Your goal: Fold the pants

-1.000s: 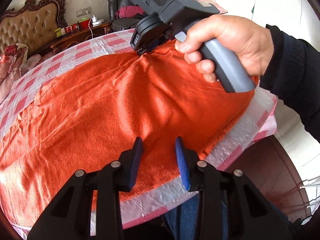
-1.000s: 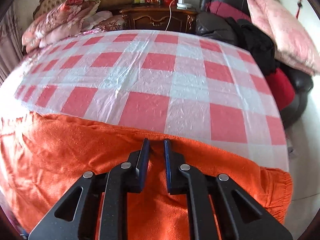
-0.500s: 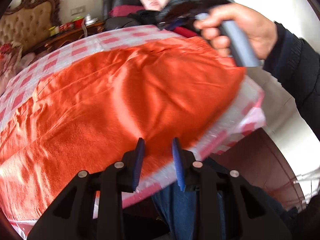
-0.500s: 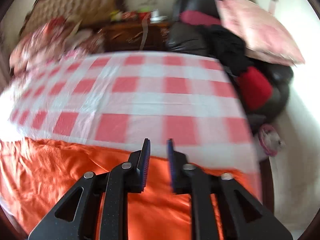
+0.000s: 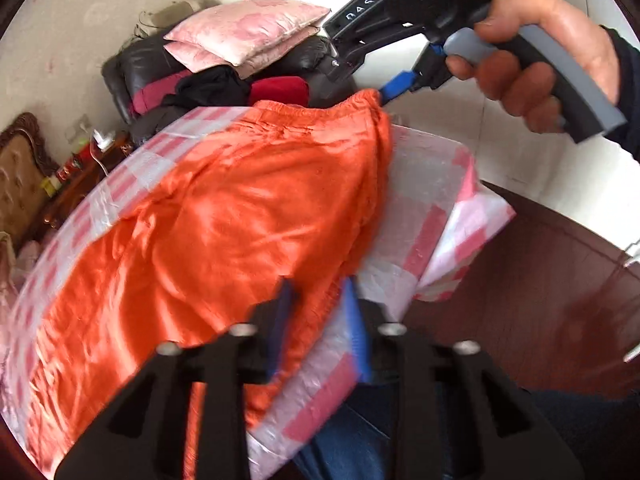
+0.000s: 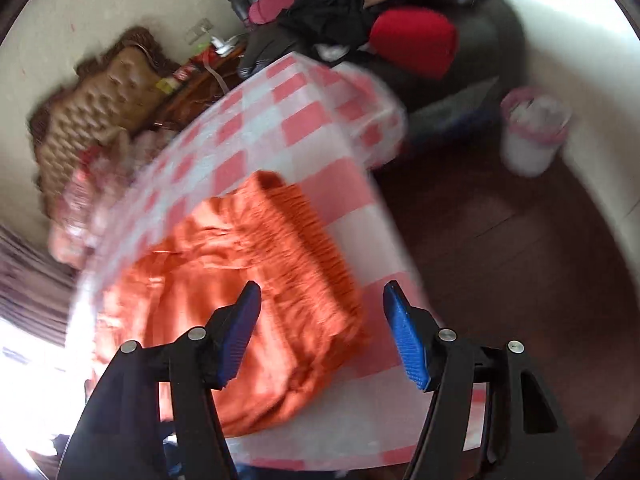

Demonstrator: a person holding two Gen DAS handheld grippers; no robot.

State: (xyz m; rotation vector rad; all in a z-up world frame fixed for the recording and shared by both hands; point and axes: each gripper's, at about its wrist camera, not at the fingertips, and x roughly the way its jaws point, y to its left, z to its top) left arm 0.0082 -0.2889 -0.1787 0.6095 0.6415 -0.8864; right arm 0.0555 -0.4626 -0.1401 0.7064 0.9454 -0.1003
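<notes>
Orange pants [image 5: 224,216] lie spread on a table with a pink-and-white checked cover [image 5: 424,216]. Their gathered waistband [image 6: 304,236] is at the table's right end. My left gripper [image 5: 316,320] is open and empty, hovering over the pants' near edge by the waistband corner. My right gripper [image 6: 322,328] is open wide and empty, just above the waistband. In the left wrist view the right gripper [image 5: 394,86] is held by a hand at the far waistband corner, its blue fingertip close to the cloth.
A dark sofa [image 5: 152,68] piled with pink cushions [image 5: 244,32] and clothes stands behind the table. A wooden side table [image 5: 80,168] and a tufted headboard [image 6: 104,104] are at the left. A pink-rimmed bin [image 6: 532,136] stands on the dark floor [image 5: 540,280].
Both grippers have swung to the right toward the waistband end. The right gripper has opened from nearly shut to wide open. The left gripper has stayed open.
</notes>
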